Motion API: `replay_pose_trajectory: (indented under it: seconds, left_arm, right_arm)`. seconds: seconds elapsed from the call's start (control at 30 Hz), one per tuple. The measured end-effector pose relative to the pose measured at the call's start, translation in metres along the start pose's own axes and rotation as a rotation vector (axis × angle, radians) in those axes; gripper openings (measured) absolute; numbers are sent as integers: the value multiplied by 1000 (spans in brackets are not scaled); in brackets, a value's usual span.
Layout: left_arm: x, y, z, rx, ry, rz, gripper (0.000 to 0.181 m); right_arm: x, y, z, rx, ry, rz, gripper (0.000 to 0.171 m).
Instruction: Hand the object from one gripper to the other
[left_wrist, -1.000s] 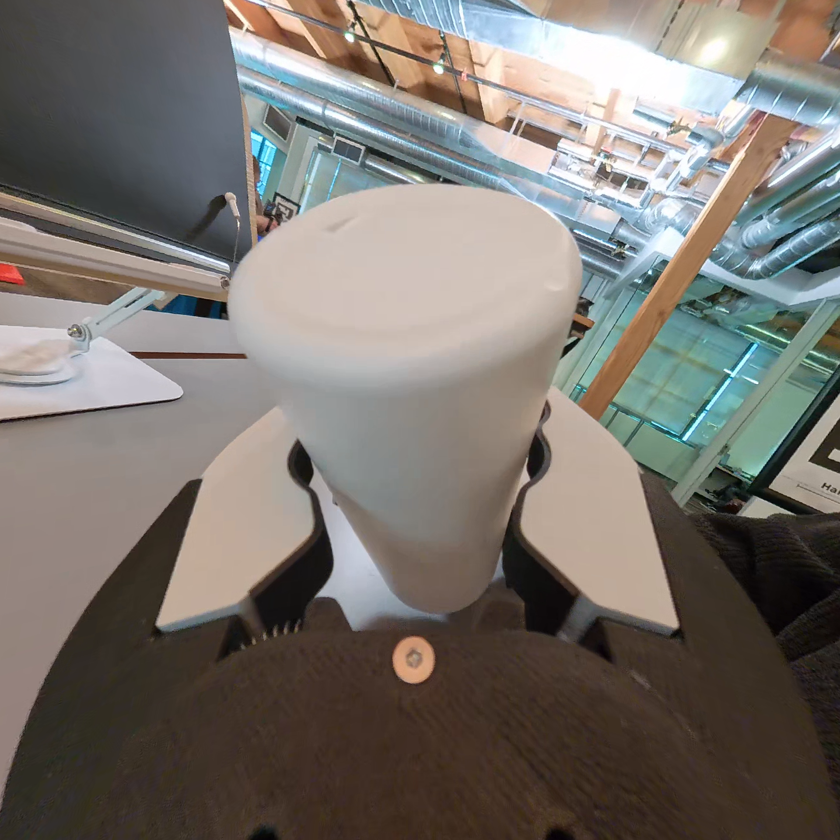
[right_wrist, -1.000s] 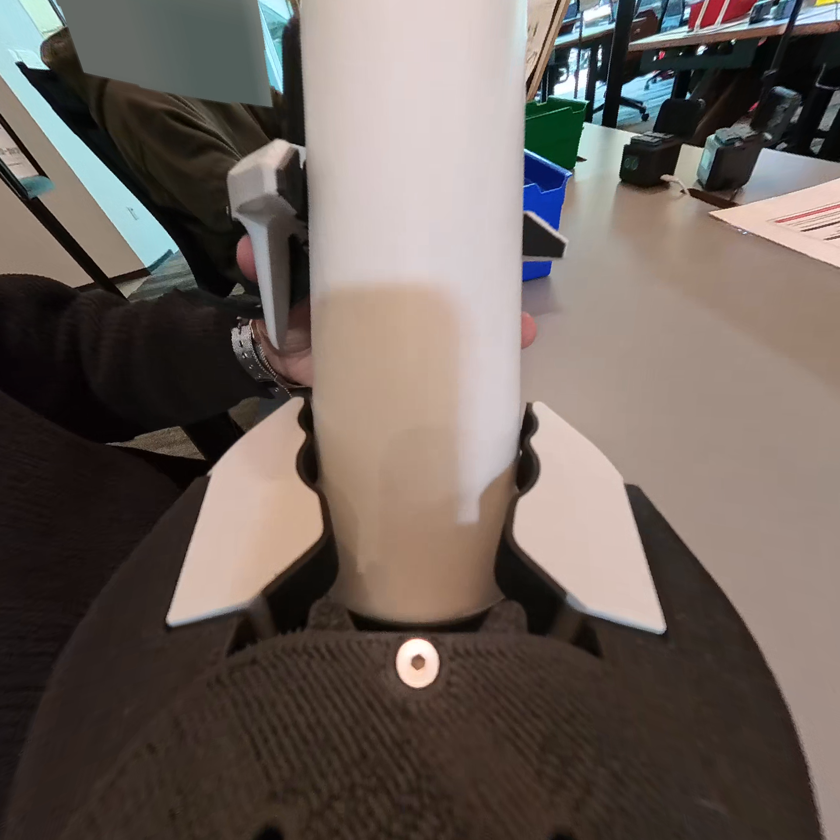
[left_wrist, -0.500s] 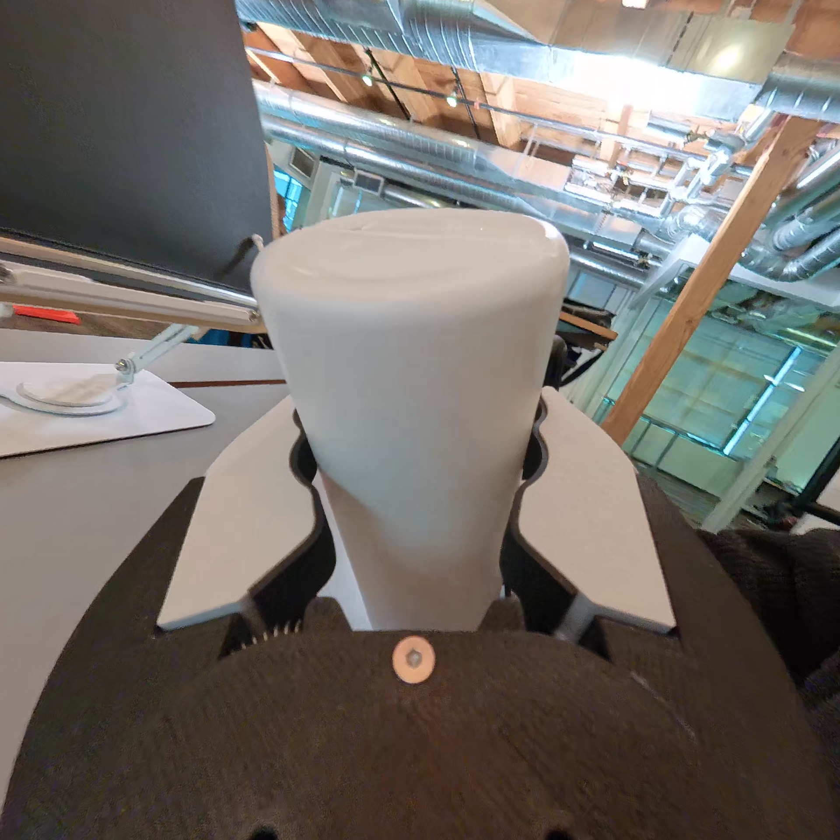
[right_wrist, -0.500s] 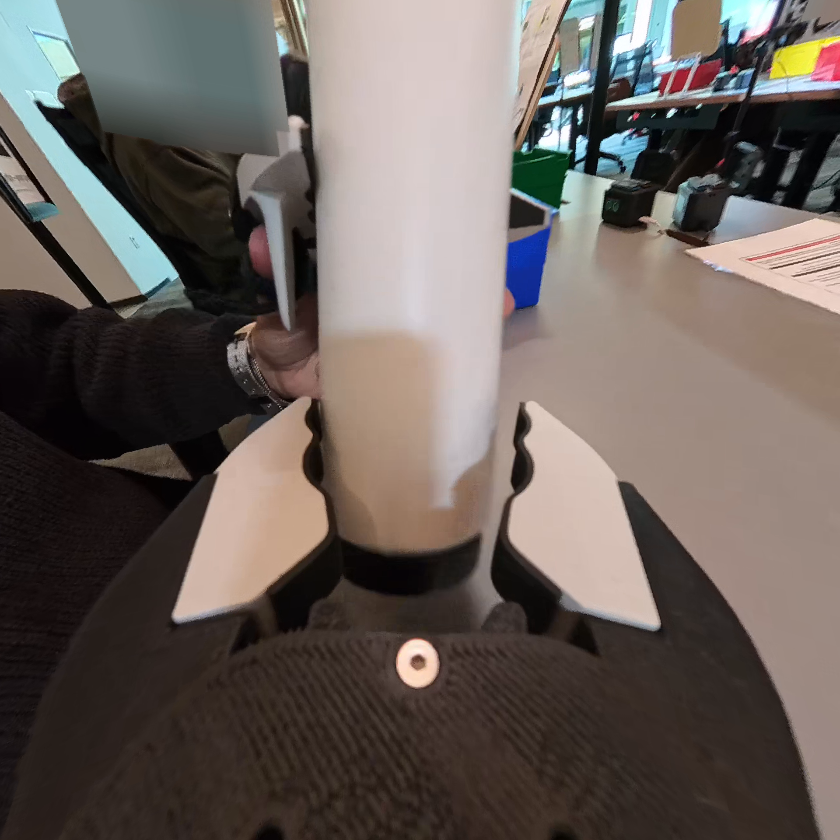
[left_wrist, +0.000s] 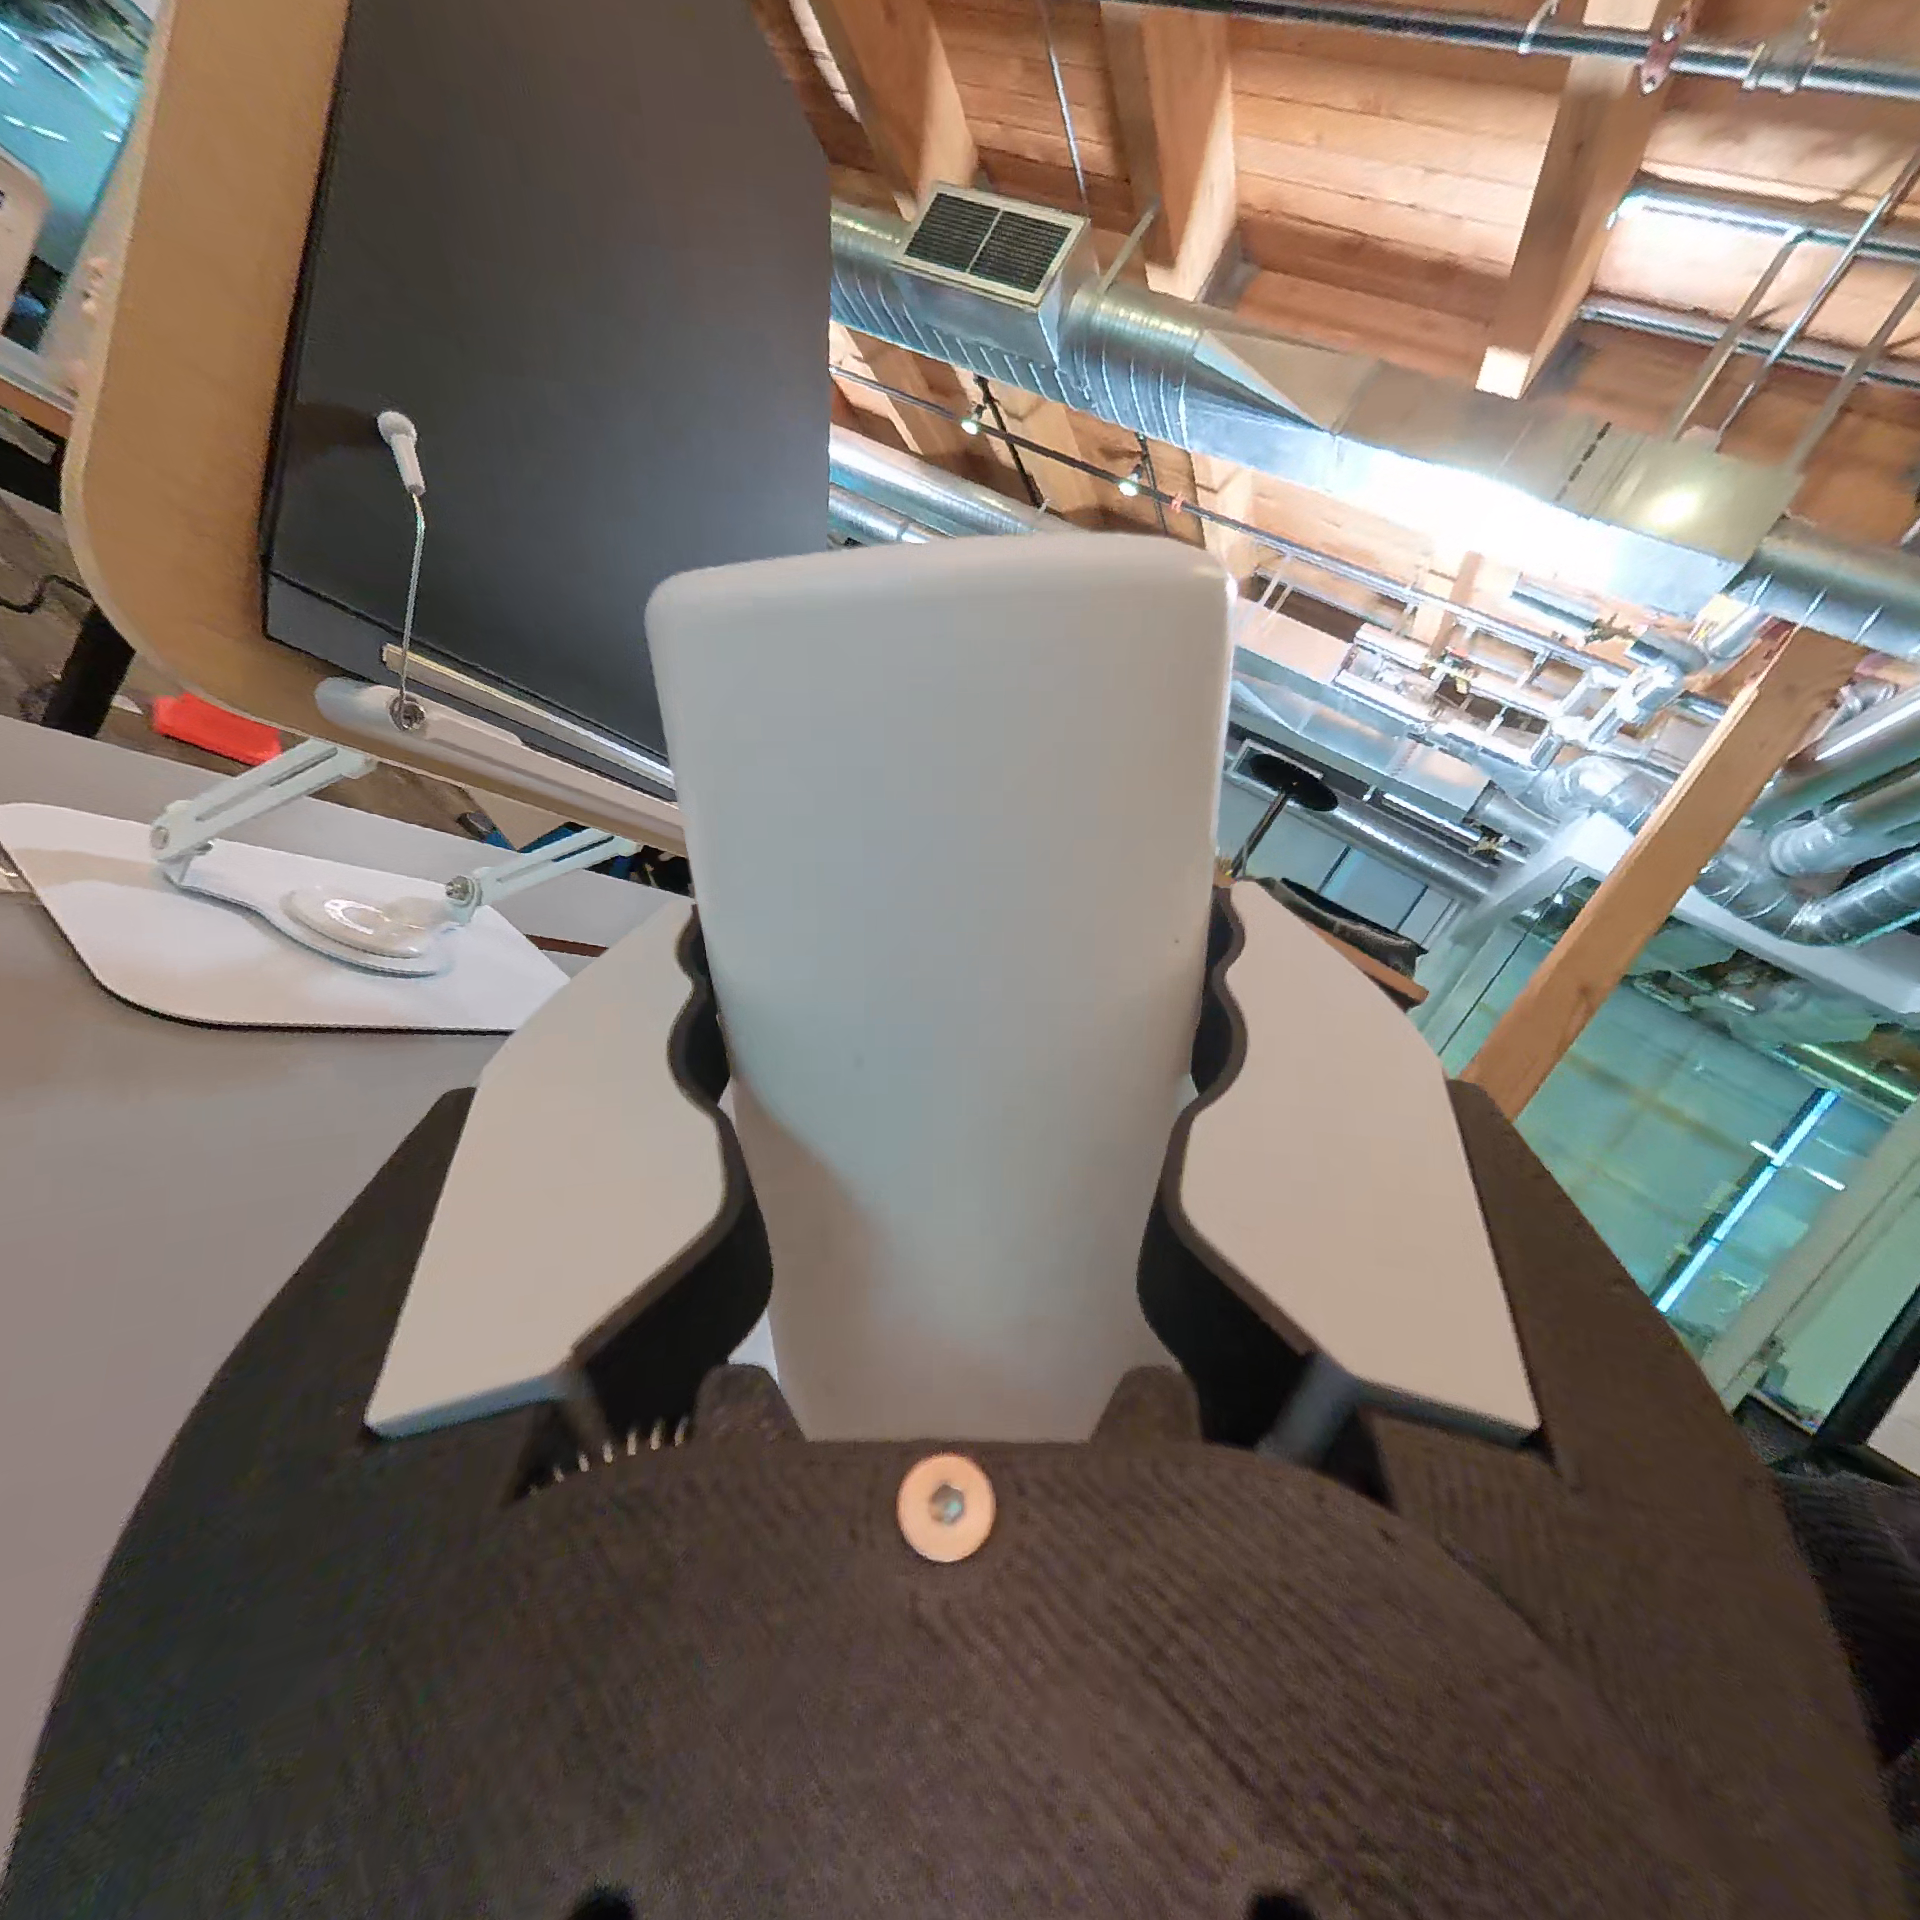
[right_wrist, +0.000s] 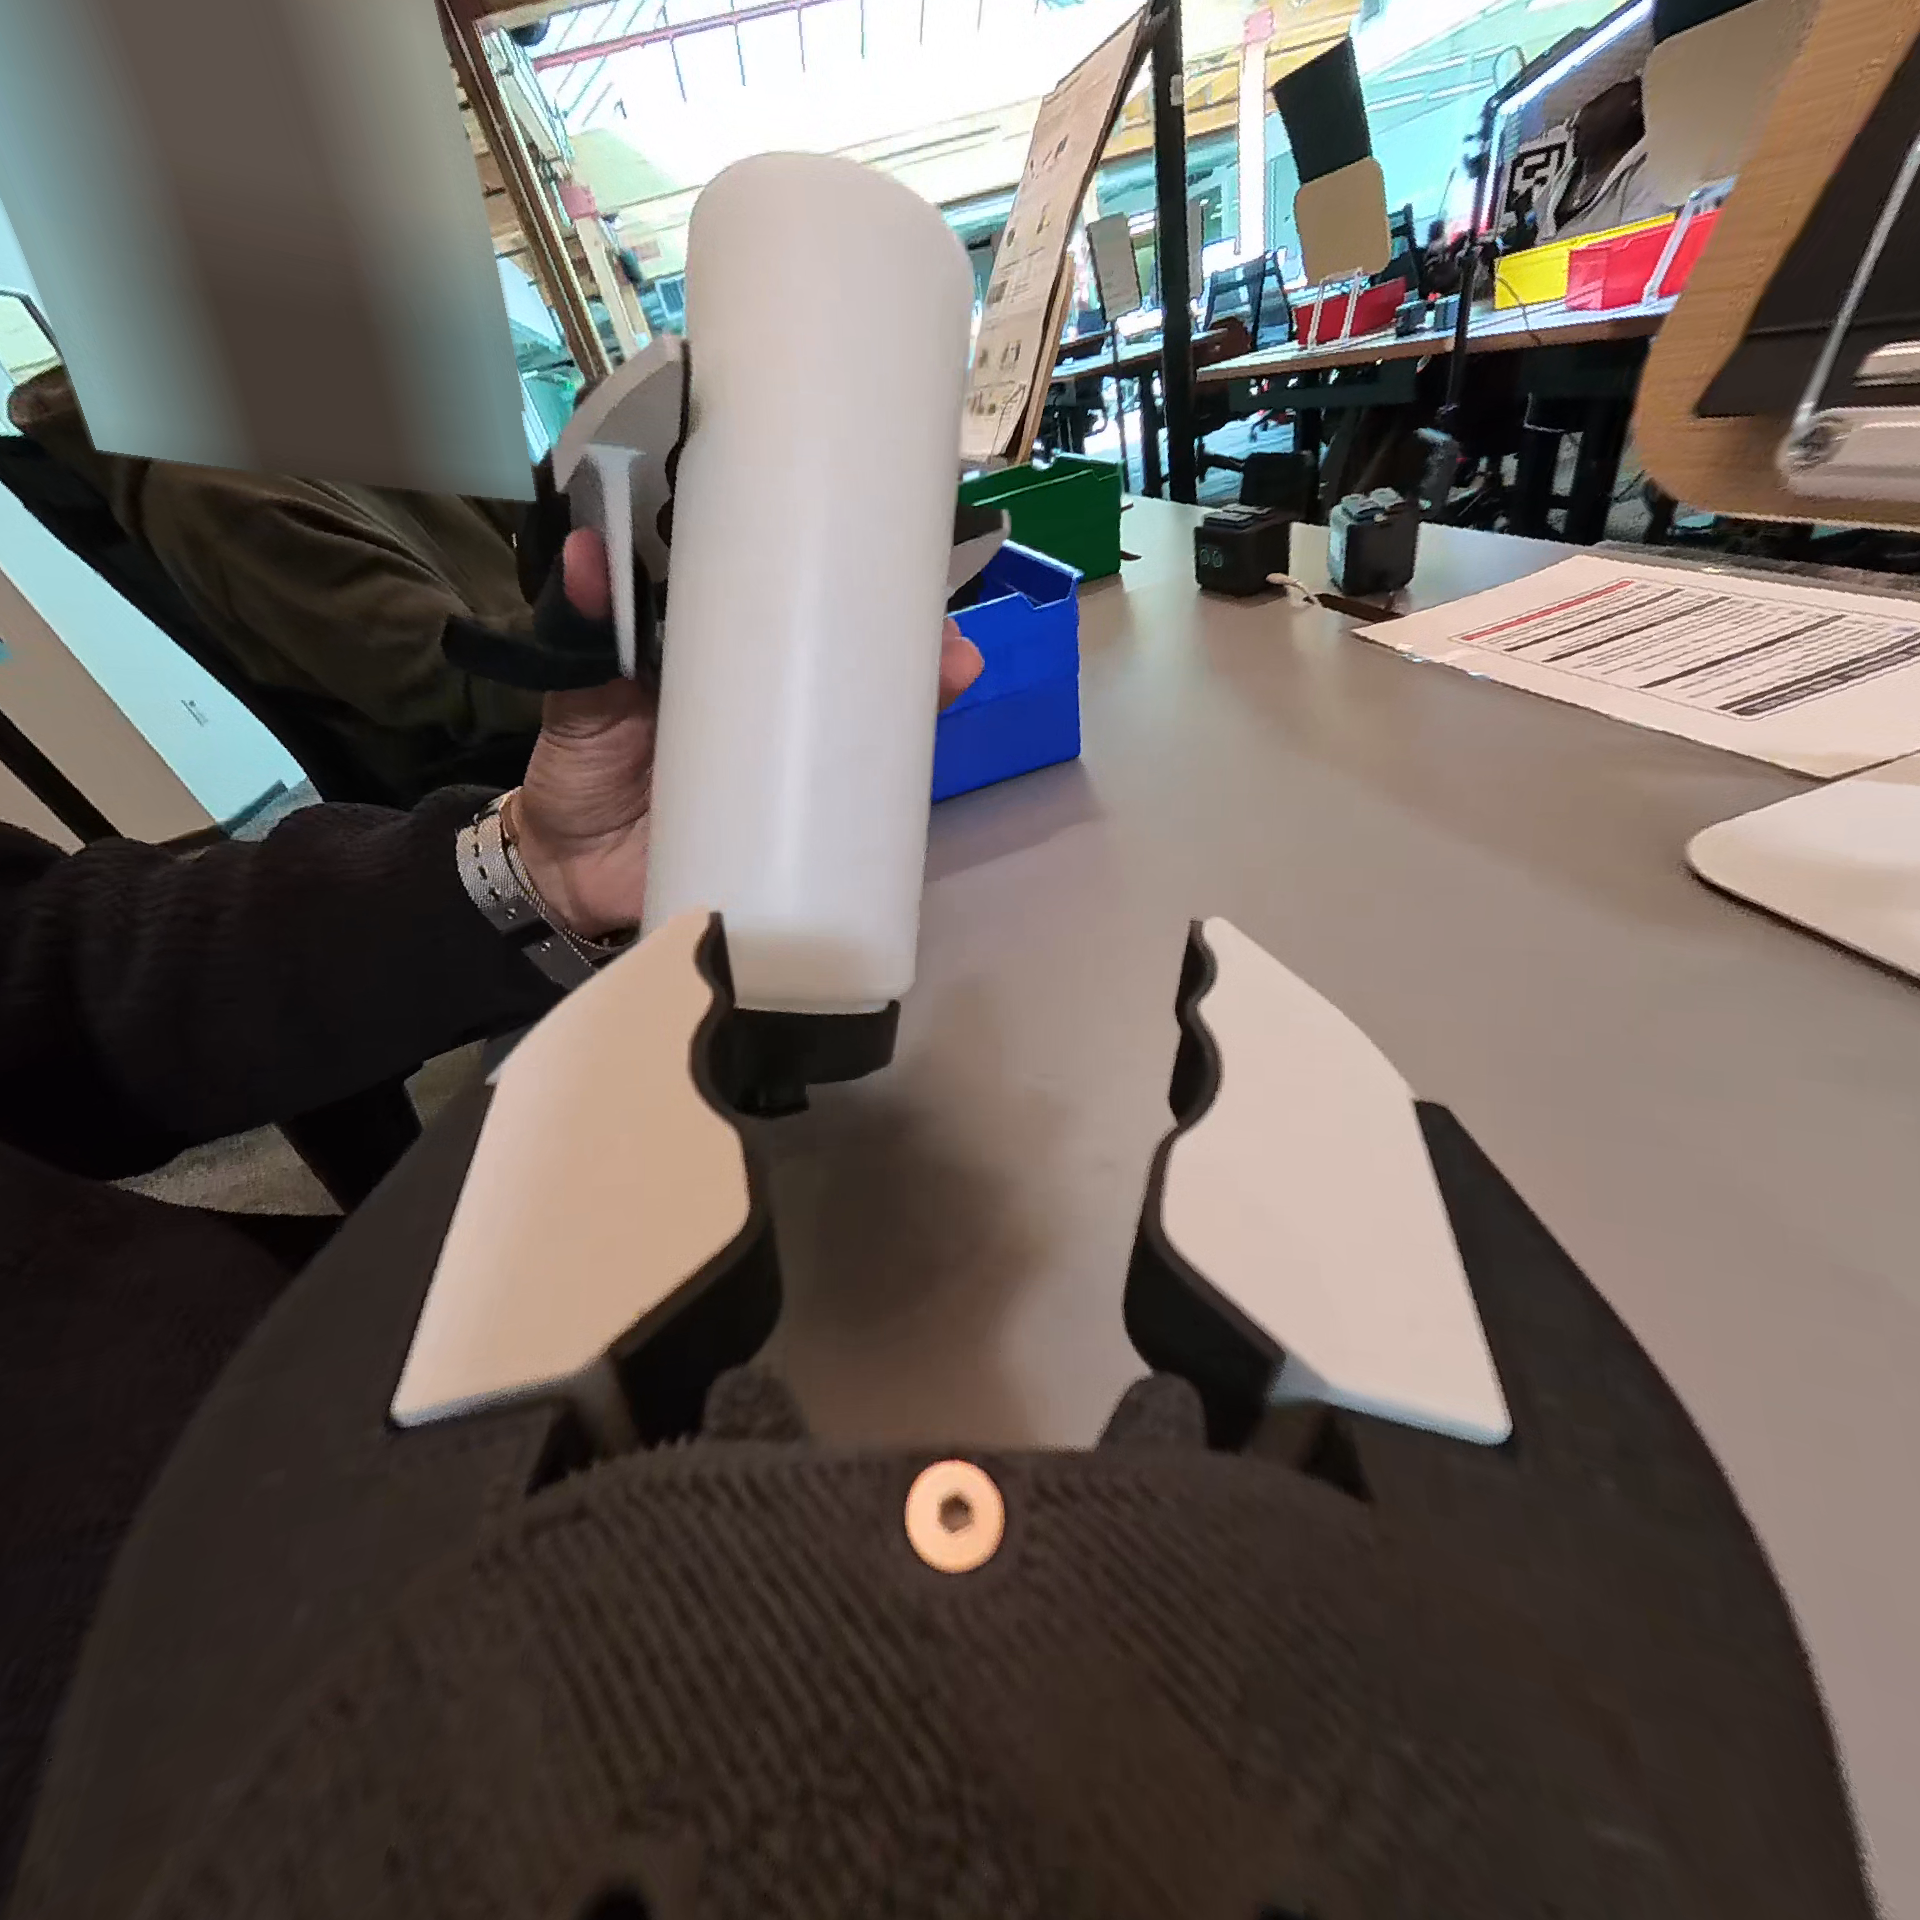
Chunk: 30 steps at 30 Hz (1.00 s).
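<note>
The right gripper (right_wrist: 951, 1049) has released the white bottle (right_wrist: 805, 582); its jaws now stand spread with nothing between them, drawn back from the black cap. The left gripper (left_wrist: 951, 1049) has carried the bottle off leftward, tilted.

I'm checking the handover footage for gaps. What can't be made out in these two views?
- Bottle cap end: left wrist view, hidden behind the left gripper body.
- Left gripper's far finger: right wrist view, mostly behind the bottle.
- Hand on the left gripper: partly behind the bottle.
- Person at upper left: covered by a blur patch.
- Right gripper: absent from the left wrist view.
</note>
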<state>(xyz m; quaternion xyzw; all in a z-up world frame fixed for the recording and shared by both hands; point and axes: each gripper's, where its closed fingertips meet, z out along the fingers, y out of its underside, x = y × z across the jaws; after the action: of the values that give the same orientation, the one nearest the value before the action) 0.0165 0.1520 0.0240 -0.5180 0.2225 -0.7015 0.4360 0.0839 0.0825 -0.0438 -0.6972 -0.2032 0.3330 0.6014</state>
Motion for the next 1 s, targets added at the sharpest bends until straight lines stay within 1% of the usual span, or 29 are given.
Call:
replay_pose_trajectory:
  seconds: [0.1,0.17,0.3,0.37,0.43,0.53,0.6,0.67,0.73,0.83,0.93,1.0]
  left_arm:
    - [2,3,1,-10,-8,30,91]
    - [2,1,1,6,-40,86,91]
    - [0,-21,-9,133,-178,291,91]
    - [7,-33,-14,197,-218,408,90]
    - [20,-40,-16,251,-235,539,90]
    - [49,-40,-14,309,-210,740,90]
    - [68,-35,-9,314,-179,822,90]
    - [83,-28,-4,304,-133,832,90]
    - [91,-26,-1,312,-110,800,90]
    - [96,-24,-1,333,-93,740,89]
    - [107,-12,4,314,-67,780,89]
    - [119,4,9,289,-33,829,89]
  right_arm:
    - [-10,4,10,-23,-4,-2,88]
    - [-11,5,17,-25,35,42,91]
    - [-19,1,28,54,69,219,93]
    - [-30,4,35,73,35,310,95]
    - [-46,4,42,103,-40,440,99]
    - [-60,-7,44,226,-150,706,108]
    - [-62,-11,43,271,-194,824,113]
    - [-63,-13,42,277,-200,833,116]
    - [-64,-18,40,289,-206,828,118]
    - [-62,-32,32,360,-244,905,122]
    - [-62,-38,28,422,-288,1011,126]
    - [-60,-47,24,503,-342,1092,131]
